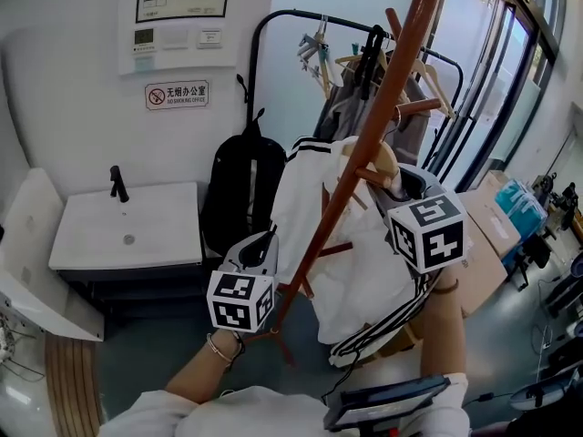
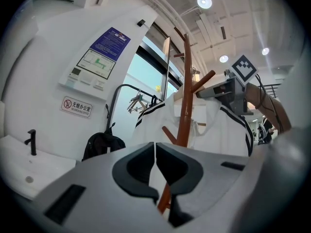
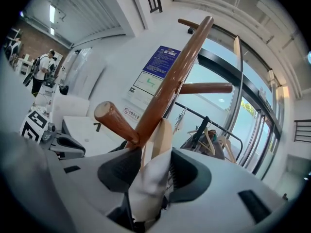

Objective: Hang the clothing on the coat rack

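The hanging step is being finished: the white jacket with black side stripes (image 1: 351,271) is draped against the reddish-brown wooden coat rack pole (image 1: 387,107), its upper part gathered at a short angled peg (image 3: 114,122), its hem falling well below. Whether the collar is truly being caught by the peg cannot be told.

The right gripper (image 3: 153,164) is being held high at the pole, just under that peg. Its jaws are standing wide apart, and a fold of the white fabric is lying loosely between them rather than being pinched. The right forearm (image 1: 446,312) is being raised steeply from below.

The left gripper (image 2: 155,154) is being kept lower, near the pole's left side and apart from the jacket – jaws together, nothing between them – on a bent wrist.

The next move probably calls for the right gripper to be drawn straight back, so that the fold is not dragged off the peg.
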The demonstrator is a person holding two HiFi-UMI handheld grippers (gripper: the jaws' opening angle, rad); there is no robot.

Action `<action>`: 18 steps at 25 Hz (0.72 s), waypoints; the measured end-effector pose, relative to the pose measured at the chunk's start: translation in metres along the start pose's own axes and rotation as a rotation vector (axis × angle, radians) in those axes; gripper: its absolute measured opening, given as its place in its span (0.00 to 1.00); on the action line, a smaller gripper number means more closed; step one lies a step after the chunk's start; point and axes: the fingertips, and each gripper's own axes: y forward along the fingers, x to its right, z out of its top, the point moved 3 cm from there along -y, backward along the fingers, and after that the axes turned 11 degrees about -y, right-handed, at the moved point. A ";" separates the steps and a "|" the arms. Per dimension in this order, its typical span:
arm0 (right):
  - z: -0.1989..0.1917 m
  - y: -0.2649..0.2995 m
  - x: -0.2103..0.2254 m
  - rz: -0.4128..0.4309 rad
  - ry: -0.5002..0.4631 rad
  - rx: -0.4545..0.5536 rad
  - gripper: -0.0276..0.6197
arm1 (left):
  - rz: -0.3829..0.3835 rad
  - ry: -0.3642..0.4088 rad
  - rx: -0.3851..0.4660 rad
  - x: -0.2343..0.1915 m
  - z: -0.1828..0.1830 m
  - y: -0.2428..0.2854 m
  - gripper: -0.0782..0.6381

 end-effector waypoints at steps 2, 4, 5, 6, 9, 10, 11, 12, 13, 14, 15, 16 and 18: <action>0.001 -0.006 0.003 -0.021 -0.005 0.003 0.34 | -0.008 -0.004 -0.001 0.001 -0.001 0.000 0.13; 0.002 -0.011 0.007 -0.038 -0.003 0.000 0.34 | -0.017 -0.010 -0.001 0.002 -0.002 0.000 0.13; 0.002 -0.014 0.008 -0.047 -0.001 -0.003 0.34 | -0.023 -0.014 -0.002 0.002 -0.003 0.000 0.13; 0.001 -0.016 0.009 -0.056 0.002 -0.006 0.34 | -0.029 -0.017 -0.002 0.003 -0.003 0.001 0.13; -0.001 -0.022 0.011 -0.075 0.026 -0.014 0.34 | -0.052 -0.025 -0.006 0.006 -0.004 0.004 0.13; -0.002 -0.024 0.011 -0.080 0.038 -0.012 0.34 | -0.061 -0.026 -0.009 0.007 -0.004 0.005 0.13; -0.002 -0.026 0.011 -0.084 0.052 -0.009 0.34 | -0.069 -0.027 -0.011 0.008 -0.004 0.005 0.13; -0.001 -0.029 0.011 -0.089 0.066 -0.003 0.34 | -0.078 -0.028 -0.015 0.009 -0.005 0.006 0.13; -0.001 -0.031 0.011 -0.094 0.082 0.005 0.34 | -0.086 -0.029 -0.018 0.009 -0.006 0.006 0.13; -0.001 -0.034 0.010 -0.099 0.100 0.015 0.34 | -0.095 -0.031 -0.022 0.010 -0.007 0.006 0.13; -0.001 -0.037 0.008 -0.105 0.118 0.025 0.34 | -0.104 -0.034 -0.025 0.010 -0.008 0.007 0.13; -0.001 -0.039 0.007 -0.111 0.134 0.034 0.34 | -0.112 -0.036 -0.029 0.010 -0.010 0.007 0.13; -0.001 -0.044 0.005 -0.128 0.156 0.043 0.34 | -0.127 -0.039 -0.038 0.009 -0.012 0.008 0.13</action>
